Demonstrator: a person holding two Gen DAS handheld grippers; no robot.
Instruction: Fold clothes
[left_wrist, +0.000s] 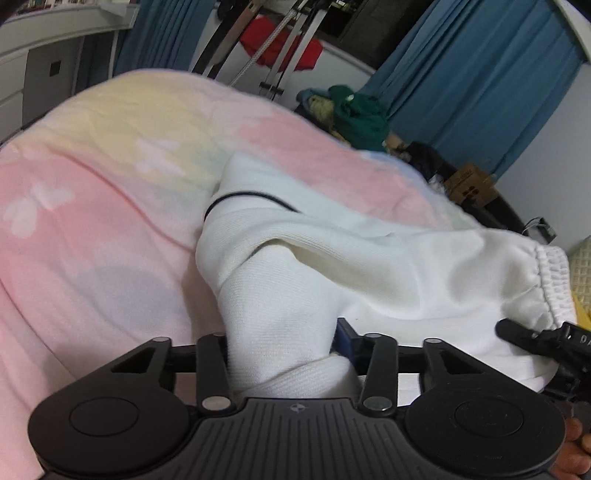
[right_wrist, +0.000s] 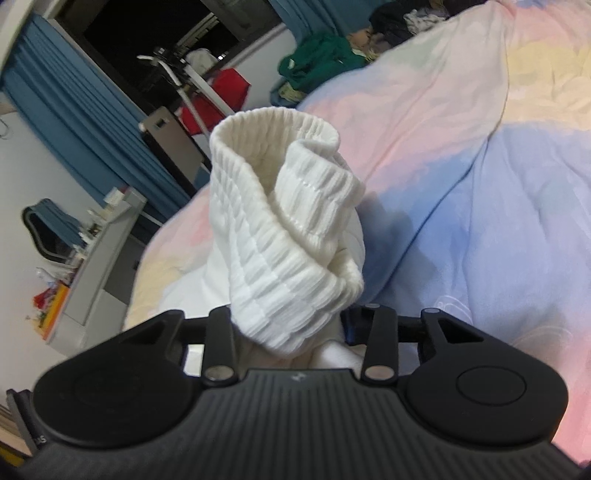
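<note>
So right now I've got a white garment (left_wrist: 332, 266) pinched at two spots over the bed (left_wrist: 92, 221). My left tool (left_wrist: 291, 354) is clamped on a bunched wad of the plain knit end, and my right tool (right_wrist: 291, 332) is clamped on the ribbed waistband (right_wrist: 280, 206), which curls up in front of that camera like a tube. In the left view you can see the right tool's tip coming in at the elastic edge, so both grips are on the same piece, fairly near each other.

My take on doing this bit well: the fabric is bunched, not flat, so I'd pull the two grips apart until the edge between them goes taut, then lower it onto the bedspread so it lands smooth before any fold gets made. Keep both ends level or it'll drape crooked. There's a thin dark line across the white cloth, a cord or trim, I can't tell which; either way, worth keeping it from snagging.

Containers: honestly none that I can make out holding anything. There's a heap of green clothes (right_wrist: 317, 59) off past the bed's far edge, just loose, and a cardboard box (left_wrist: 471, 184) beside the bed whose contents I can't see.
</note>
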